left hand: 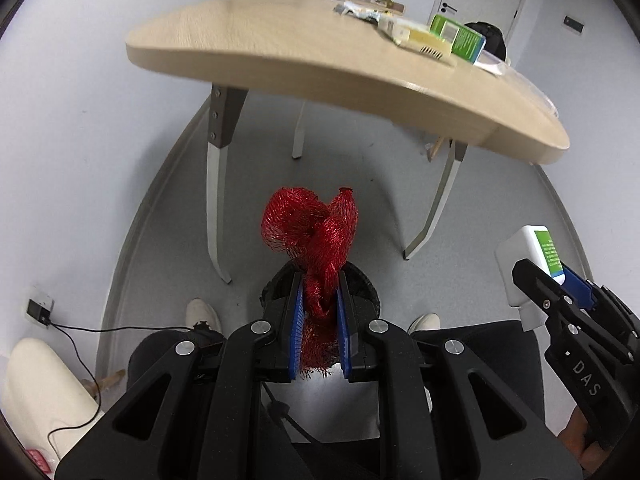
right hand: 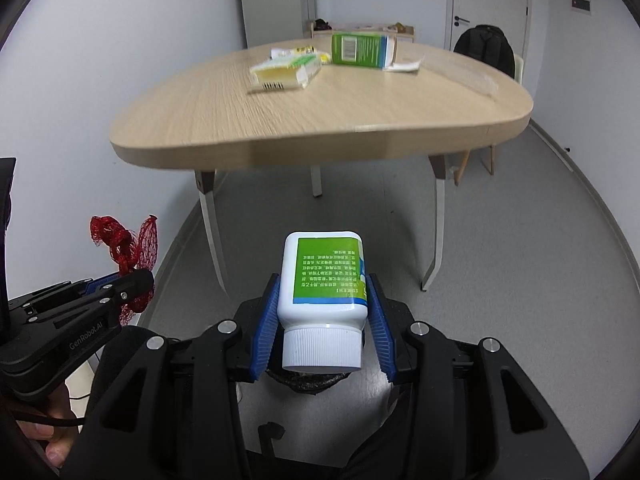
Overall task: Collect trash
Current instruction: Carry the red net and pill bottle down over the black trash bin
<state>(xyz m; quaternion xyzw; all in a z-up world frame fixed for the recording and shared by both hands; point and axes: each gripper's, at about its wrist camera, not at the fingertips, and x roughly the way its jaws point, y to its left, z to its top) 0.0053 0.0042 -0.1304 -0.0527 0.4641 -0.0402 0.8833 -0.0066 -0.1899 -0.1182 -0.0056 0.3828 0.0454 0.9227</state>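
The left gripper (left hand: 320, 320) is clamped on a bunched red mesh bag (left hand: 314, 232). The blue pads (left hand: 297, 320) press the lower part of the mesh from both sides; the upper part stands free above the fingertips in two loose lobes, and frayed mesh ends hang below the pads. Directly beyond the fingertips, on the grey floor (left hand: 340, 168), part of a dark round bin (left hand: 364, 284) shows behind the mesh.

The right gripper (right hand: 322, 320) is clamped on a white bottle (right hand: 320, 276) with a green label. The bottle lies along the fingers with its ribbed white cap (right hand: 322, 346) toward the camera and its base pointing away. The blue pads (right hand: 266, 324) bear on the bottle's two sides near the shoulder. Below the cap, a dark round rim of the same bin is partly visible; its inside cannot be made out.

The two grippers are side by side, the right gripper at the right edge of the left wrist view, and the left gripper at the left edge of the right wrist view.

Farther off stands a wooden table (right hand: 360, 120) on pale legs. On its far half lie a green carton (right hand: 360, 50) on its side, a yellow and white package (right hand: 286, 70) left of it, and a sheet of clear plastic (right hand: 472, 78) to the right. A dark jacket (right hand: 484, 50) hangs over a chair beyond the table. The person's pale shoes (left hand: 204, 314) rest on the floor to either side of the bin.
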